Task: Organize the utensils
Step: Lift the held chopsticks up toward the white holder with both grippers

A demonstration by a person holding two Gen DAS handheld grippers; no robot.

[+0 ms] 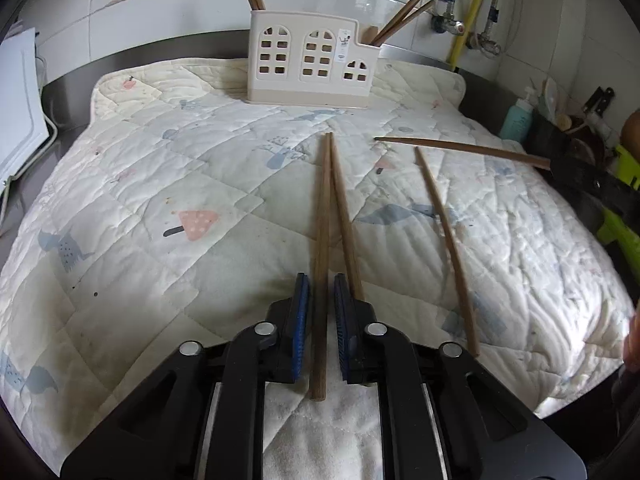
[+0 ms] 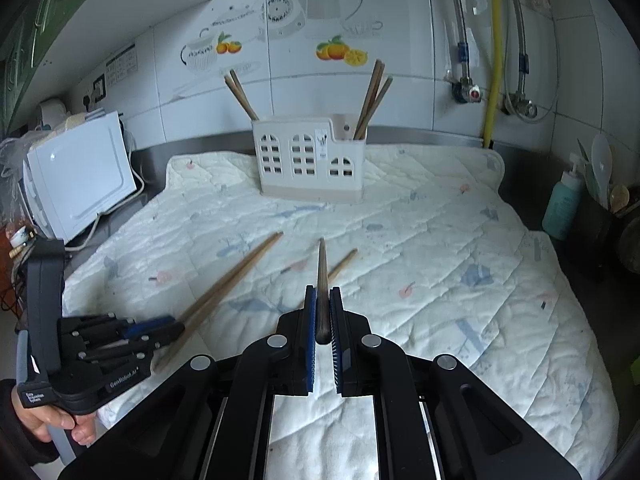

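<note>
Both my grippers grip chopsticks: left (image 1: 322,292) clamps one of a pair (image 1: 326,240) on the quilt (image 1: 160,160), right (image 2: 322,300) lifts another. Holder (image 2: 308,160) has several; one loose chopstick (image 1: 448,240) remains.

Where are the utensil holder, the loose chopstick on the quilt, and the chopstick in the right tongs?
utensil holder (image 2: 308,164): right wrist view, front wall with window cutouts.
loose chopstick (image 1: 448,240): left wrist view, mid-shaft, lying on the quilt.
chopstick in the right tongs (image 2: 322,276): right wrist view, shaft just ahead of the pads.
</note>
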